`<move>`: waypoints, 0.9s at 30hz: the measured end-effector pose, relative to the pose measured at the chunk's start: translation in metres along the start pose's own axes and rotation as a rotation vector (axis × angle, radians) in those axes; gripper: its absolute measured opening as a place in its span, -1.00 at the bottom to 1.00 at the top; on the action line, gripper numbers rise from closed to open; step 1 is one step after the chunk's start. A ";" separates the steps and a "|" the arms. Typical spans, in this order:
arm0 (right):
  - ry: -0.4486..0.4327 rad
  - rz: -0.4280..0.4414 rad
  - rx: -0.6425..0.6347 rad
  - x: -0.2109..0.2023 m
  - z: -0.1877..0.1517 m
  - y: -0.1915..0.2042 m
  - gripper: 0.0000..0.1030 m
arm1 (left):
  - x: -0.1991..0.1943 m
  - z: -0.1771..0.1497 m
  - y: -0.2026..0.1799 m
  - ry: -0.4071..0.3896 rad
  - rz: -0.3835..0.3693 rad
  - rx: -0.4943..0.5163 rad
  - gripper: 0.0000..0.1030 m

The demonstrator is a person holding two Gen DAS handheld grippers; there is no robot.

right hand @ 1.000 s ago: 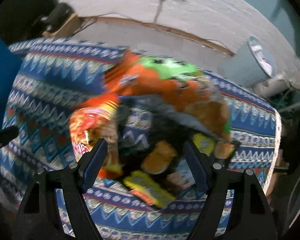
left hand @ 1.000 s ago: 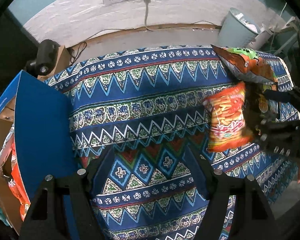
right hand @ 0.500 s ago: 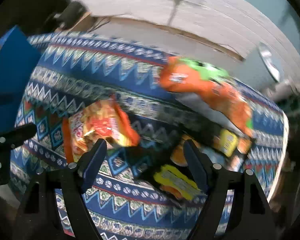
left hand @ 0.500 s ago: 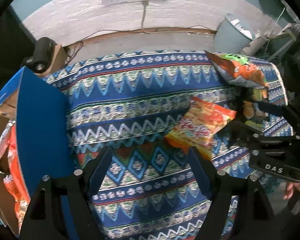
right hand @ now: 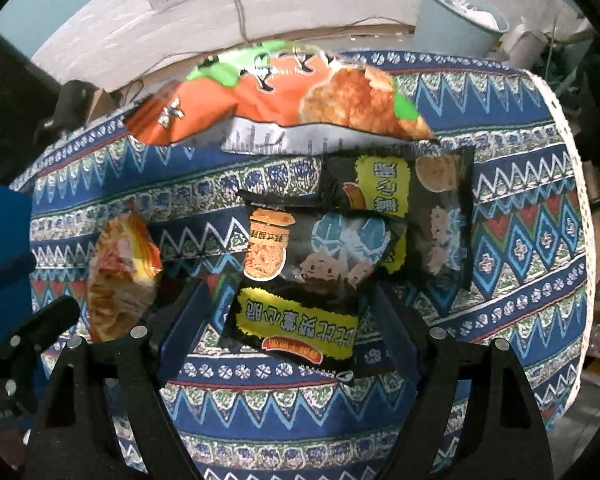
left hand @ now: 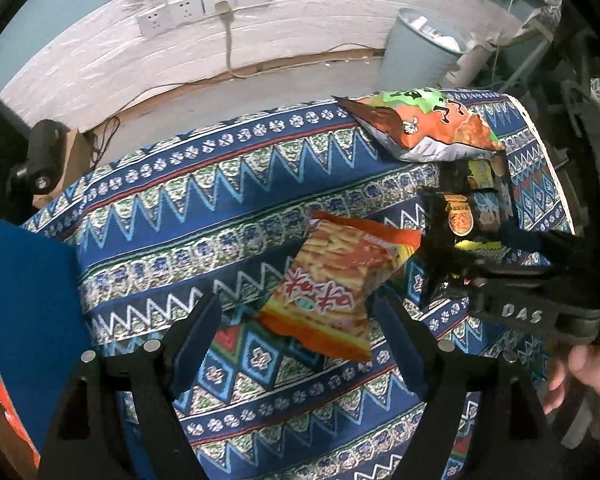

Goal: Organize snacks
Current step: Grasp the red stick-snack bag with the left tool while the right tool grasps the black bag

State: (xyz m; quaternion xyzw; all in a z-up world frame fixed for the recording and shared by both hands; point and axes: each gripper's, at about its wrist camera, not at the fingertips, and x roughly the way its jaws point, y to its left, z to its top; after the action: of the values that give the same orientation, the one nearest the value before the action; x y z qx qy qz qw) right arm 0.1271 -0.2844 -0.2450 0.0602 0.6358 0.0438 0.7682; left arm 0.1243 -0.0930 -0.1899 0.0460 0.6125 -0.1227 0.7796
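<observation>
On the far left, the left wrist view shows a blue box (left hand: 28, 320) standing at the edge of the counter (left hand: 220, 184), which has a blue zigzag cloth on it. The right wrist view shows only a small bit of that box.

The left tongs (left hand: 296, 328) are spread wide and hold nothing. The orange noodle snack bag (left hand: 336, 276) lies on the cloth just in front of them, between their tips. In the right wrist view this bag (right hand: 120, 272) is at the left side and looks blurry.

The right tongs (right hand: 288, 316) are spread wide too. A black snack bag with yellow labels (right hand: 300, 280) lies between their tips, and another black bag (right hand: 420, 216) is touching it. The left view shows only small bits of these bags. Behind them is a big orange and green chip bag (right hand: 292, 100).

On the floor at the far right is a pale bin (left hand: 420, 52).
</observation>
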 end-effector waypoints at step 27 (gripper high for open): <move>0.012 0.032 -0.169 -0.007 0.003 -0.003 0.23 | 0.055 -0.005 -0.014 0.025 -0.048 0.023 0.17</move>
State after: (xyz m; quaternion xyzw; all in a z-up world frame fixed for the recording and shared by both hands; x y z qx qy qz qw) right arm 0.1289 -0.2886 -0.2377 0.0050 0.6336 0.1100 0.7658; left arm 0.1282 -0.1128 -0.2429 0.0416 0.6217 -0.1477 0.7681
